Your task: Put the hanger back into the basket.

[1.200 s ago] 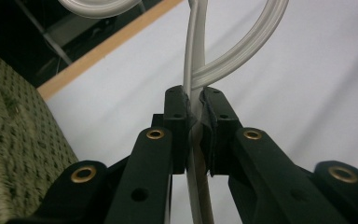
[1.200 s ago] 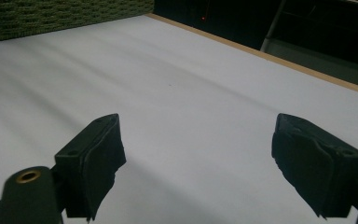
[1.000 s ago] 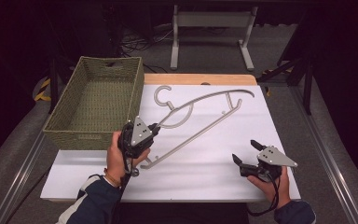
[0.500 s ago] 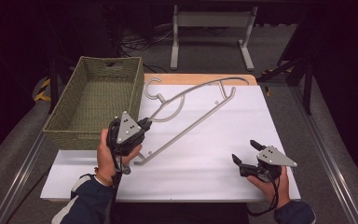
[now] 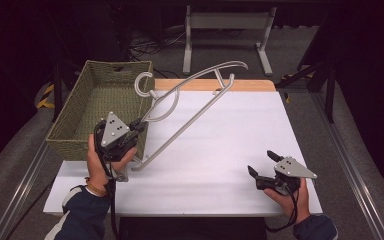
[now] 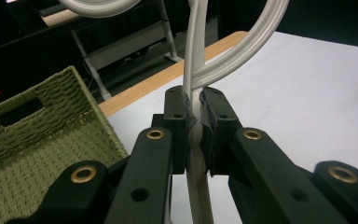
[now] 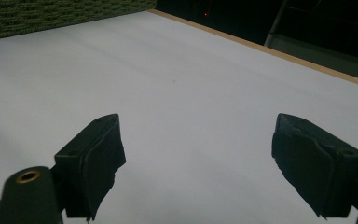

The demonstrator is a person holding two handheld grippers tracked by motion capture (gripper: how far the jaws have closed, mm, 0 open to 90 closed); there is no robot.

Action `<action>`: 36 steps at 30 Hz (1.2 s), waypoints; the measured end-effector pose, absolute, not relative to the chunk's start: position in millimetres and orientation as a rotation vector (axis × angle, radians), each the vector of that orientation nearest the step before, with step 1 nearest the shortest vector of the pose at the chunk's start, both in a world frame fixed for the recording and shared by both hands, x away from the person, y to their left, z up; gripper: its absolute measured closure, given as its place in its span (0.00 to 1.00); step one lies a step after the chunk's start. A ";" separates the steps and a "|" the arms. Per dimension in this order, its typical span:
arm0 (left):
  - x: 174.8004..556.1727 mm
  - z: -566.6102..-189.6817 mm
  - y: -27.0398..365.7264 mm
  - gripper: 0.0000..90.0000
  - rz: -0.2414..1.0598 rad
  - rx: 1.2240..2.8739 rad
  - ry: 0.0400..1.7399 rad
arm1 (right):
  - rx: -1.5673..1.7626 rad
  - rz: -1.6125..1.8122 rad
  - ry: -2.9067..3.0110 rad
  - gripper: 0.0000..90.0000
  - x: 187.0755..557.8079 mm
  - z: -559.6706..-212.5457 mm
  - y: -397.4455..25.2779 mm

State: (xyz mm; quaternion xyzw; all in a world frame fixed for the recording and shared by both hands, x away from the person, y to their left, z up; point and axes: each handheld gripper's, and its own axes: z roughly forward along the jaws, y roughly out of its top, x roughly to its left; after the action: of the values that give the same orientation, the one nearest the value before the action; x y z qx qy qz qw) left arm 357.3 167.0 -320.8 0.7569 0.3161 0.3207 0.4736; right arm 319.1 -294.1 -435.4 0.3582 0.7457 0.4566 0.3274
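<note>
I am carrying the hanger (image 5: 190, 107) over to the basket (image 5: 75, 125). My left tongs (image 5: 139, 125) are clamped tight on its thin grey bar, close to where the curved part joins. In the left gripper view the bar (image 6: 193, 116) sits squeezed between both black pads. The hanger is tipped up: its low corner is down by the white table (image 5: 230, 150) near my left hand, and its hook (image 5: 142, 82) hangs over the basket's near corner. I think my next move is to lift it higher and swing it left so the whole thing clears the rim, then lower it inside. It is long, so it may catch on the edge. My left hand is up beside the basket wall. My right tongs (image 5: 262, 165) rest low on the table, wide apart, holding nothing.
</note>
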 end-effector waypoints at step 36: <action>431.9 -298.3 278.3 0.91 0.855 1.864 1.091 | 0.945 1.177 1.994 0.19 323.0 -441.9 -288.5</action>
State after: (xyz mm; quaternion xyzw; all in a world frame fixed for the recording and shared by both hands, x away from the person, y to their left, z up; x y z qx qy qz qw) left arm 431.9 278.3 -298.3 0.7361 0.4310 0.3378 0.3979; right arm 323.0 -288.5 -441.9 0.3587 0.7567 0.4466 0.3151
